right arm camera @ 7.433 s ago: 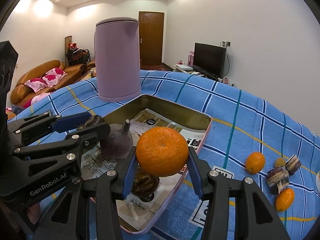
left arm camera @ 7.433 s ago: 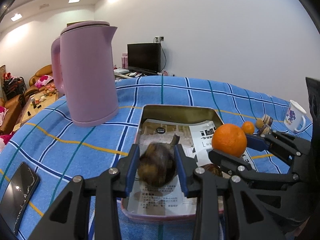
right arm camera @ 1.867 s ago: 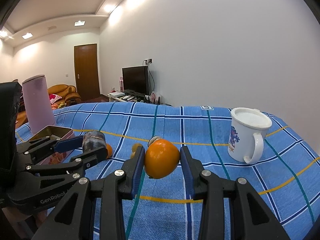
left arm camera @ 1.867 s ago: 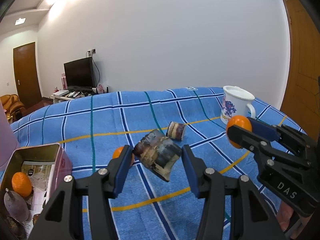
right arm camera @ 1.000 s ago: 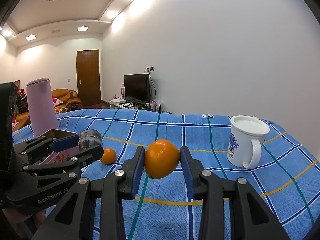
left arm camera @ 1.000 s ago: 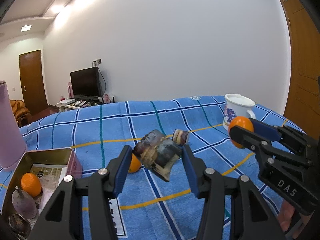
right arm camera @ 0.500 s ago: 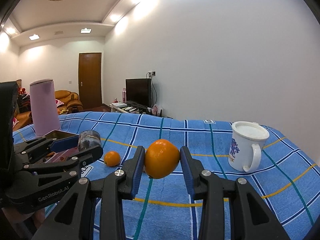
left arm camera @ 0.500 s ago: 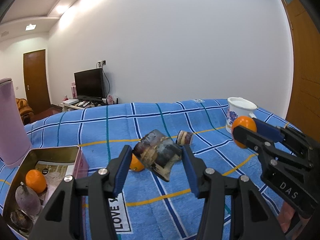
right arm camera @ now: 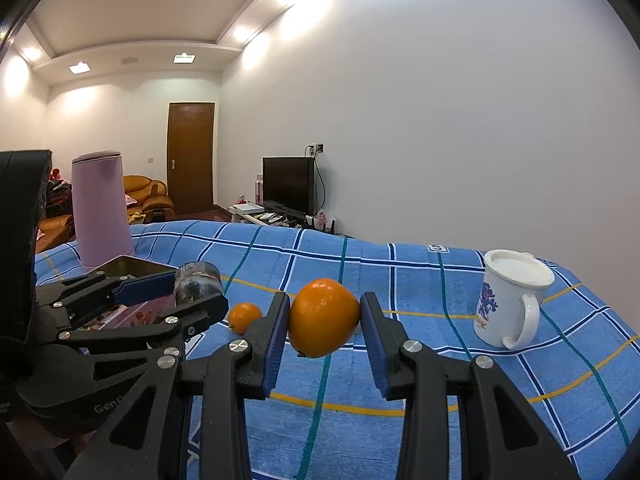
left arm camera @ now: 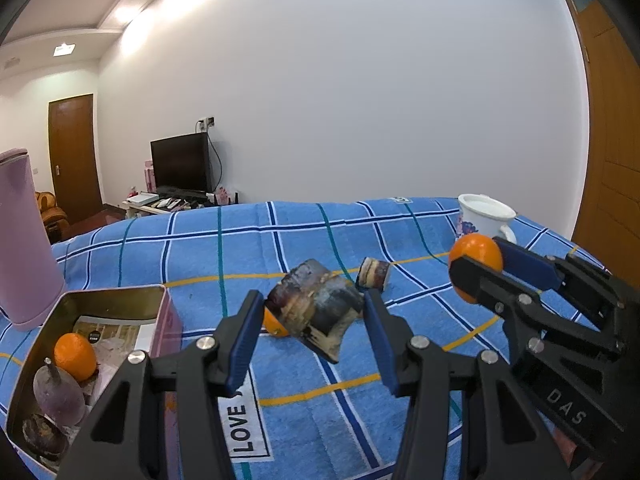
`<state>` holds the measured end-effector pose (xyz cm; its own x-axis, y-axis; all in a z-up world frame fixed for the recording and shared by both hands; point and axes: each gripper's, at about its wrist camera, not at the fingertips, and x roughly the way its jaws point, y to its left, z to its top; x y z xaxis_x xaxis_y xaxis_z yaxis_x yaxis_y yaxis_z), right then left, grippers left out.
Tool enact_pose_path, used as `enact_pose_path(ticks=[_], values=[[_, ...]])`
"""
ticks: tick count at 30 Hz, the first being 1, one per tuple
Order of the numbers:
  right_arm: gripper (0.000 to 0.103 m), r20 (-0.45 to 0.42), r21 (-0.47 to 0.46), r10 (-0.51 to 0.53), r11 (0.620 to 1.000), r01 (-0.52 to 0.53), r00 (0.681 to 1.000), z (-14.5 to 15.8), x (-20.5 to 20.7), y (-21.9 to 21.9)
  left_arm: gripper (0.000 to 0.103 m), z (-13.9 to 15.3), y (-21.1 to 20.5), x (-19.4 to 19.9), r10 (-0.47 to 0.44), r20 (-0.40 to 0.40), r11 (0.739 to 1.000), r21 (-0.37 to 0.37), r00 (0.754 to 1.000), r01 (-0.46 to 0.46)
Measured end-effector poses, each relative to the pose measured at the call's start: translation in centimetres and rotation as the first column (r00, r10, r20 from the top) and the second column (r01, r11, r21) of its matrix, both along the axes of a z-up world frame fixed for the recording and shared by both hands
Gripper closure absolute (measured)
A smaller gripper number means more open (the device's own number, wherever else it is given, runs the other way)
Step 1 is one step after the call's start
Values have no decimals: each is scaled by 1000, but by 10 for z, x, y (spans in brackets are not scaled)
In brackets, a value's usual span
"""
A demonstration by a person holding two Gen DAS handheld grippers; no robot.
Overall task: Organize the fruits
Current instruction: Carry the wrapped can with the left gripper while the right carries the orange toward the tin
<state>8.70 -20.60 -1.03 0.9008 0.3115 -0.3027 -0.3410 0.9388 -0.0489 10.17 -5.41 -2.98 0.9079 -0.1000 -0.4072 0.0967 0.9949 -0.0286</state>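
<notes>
We have both hands loaded. The left gripper (left arm camera: 314,322) has its jaws clamped on a dark, mottled cylinder piece (left arm camera: 316,310), lifted clear of the blue checked cloth (left arm camera: 200,248) that covers the tabletop. The right gripper (right arm camera: 324,330) has its jaws clamped on a small orange fruit (right arm camera: 323,322), also held up in the air — in the left wrist view it shows at the right of the frame, in front of the white mug (left arm camera: 486,214).

The open tin (left arm camera: 116,300) at the lower left of the left wrist view already holds an orange (left arm camera: 75,356) and two dark purplish fruits (left arm camera: 59,400), so we judge the sorting about half done. Two pieces are left lying on the cloth: a small orange (right arm camera: 245,317) just behind the left jaws and a second dark cylinder piece (left arm camera: 374,274) near the frame's middle. The two things we carry are not yet over the tin.
</notes>
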Motion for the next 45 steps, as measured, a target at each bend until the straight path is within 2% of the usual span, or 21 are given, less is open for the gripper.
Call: enact_pose_path(ticks=[14,25,45], values=[[65,-15,9,31,999,-31,999,0,-1,15,50,-2,17,-6,39,-39,999,-6,998,-39],[65,-32,2,87,996,-87,996,-3,0,38,50,-7,44,-10,75,-84,996,-47,994,-79],[65,-54,-12,168,986,-169,984,-5,-3,79,50,-4,81,-38,133,-50,991,-18,990,-134]])
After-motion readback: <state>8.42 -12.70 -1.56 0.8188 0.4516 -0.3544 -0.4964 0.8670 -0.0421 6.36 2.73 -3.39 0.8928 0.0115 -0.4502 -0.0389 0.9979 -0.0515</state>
